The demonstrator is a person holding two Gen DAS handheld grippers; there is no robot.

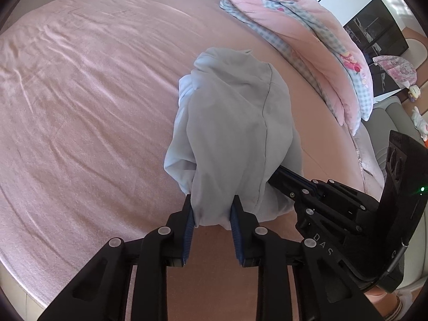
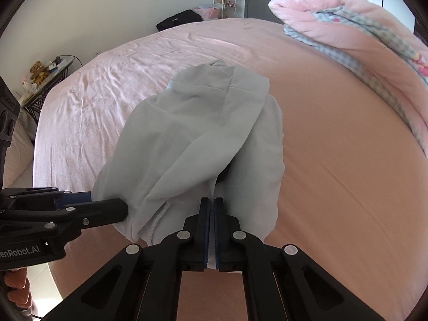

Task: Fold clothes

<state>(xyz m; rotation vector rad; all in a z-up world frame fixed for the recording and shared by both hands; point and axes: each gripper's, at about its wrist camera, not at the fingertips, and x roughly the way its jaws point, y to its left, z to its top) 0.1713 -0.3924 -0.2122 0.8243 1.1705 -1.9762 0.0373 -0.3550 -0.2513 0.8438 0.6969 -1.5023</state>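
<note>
jaws on the left gripper narrow, pinching a thick bunch of the pale grey garment; right gripper jaws clamped nearly together on a thin edge just beside it. garment sits crumpled ahead of both, on the pink bed. risk: thin right pinch slips on lift, or grabbed layers aren't matching edges, so the fold comes out bunched.
</note>
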